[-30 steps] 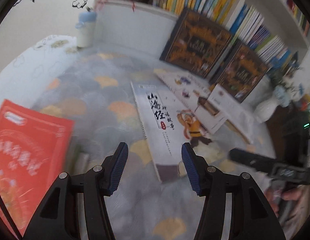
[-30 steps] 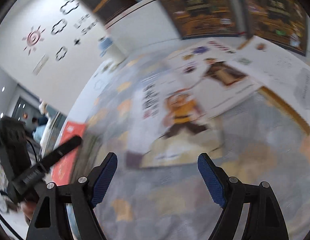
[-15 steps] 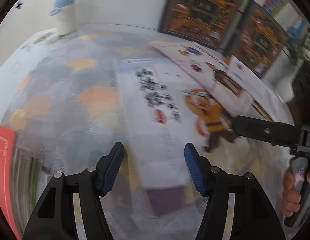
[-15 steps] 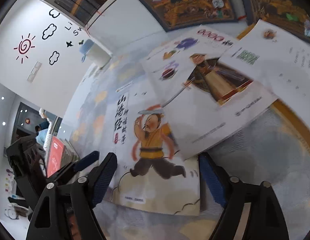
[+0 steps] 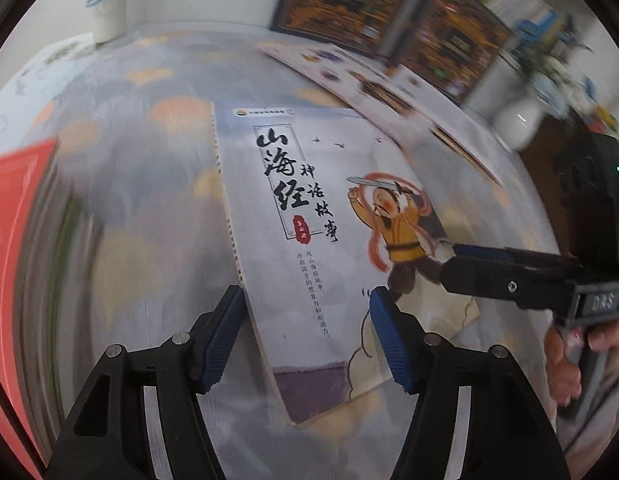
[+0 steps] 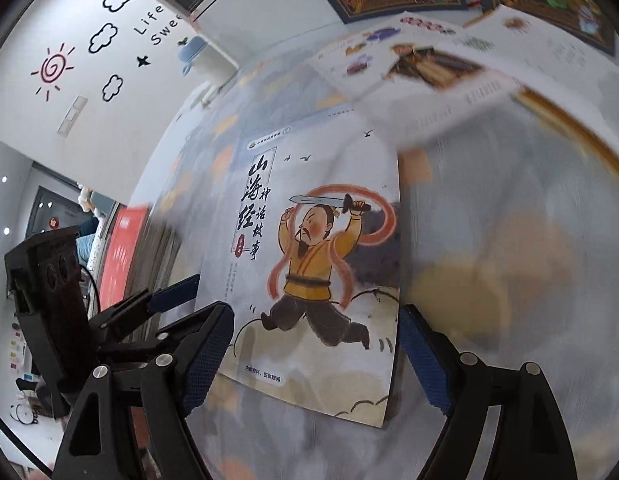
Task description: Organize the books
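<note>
While fingers (image 5: 223,336) straddle storybook (image 5: 309,240) edges, apart

Both grippers angle downward, side by side: left gripper (image 5: 305,336) half-spread and empty, right gripper (image 6: 315,356) spread wide and empty.

The storybook (image 5: 317,240) lies flat on the rug (image 5: 149,208) (other books (image 5: 389,92) overlap behind it), a red book (image 5: 17,216) to its left.

A white storybook (image 5: 309,216) is being shown with black calligraphy and a yellow-robed figure; left of it, a red book (image 5: 17,208). Beneath it, a grey cloth (image 5: 149,184) is being patterned with orange patches.
</note>
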### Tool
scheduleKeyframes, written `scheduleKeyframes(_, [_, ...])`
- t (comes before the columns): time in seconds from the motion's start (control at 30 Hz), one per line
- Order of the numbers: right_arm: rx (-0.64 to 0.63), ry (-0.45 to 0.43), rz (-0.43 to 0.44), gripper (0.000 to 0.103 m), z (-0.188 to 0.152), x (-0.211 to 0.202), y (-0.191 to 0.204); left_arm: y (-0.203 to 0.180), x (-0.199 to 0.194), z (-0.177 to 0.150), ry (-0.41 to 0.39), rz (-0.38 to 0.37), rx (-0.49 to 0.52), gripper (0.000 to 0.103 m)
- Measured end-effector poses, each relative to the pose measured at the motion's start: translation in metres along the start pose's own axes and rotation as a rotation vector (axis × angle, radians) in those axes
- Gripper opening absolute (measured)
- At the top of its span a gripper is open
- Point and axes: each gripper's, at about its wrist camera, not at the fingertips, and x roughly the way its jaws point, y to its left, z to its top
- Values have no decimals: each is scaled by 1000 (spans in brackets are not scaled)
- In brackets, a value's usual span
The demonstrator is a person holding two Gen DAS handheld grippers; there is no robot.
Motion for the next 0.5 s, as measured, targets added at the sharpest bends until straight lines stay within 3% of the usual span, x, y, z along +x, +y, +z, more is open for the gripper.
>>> scheduleKeyframes(0.2, [4,89,168,83,-67,-15,0,12,-20,-42,38,-118,11,61])
scheduleKeyframes(0.3, [43,52,209,65,-70,-18,-19,20,-16,-37,38,-168,-8,60])
scheduleKeyframes(0.37, [114,24,287,63,-65,-16,-36,21,-12,-30,32,-166,2,59])
scheduleKeyframes(0.43, [112,-7,296,57,-60,-15,-42,22,-9,-25,16,-162,9,58])
scheduleKeyframes(0.5, [99,-24,293,57,-57,-14,-42,31,-6,-19,8,-186,-30,56])
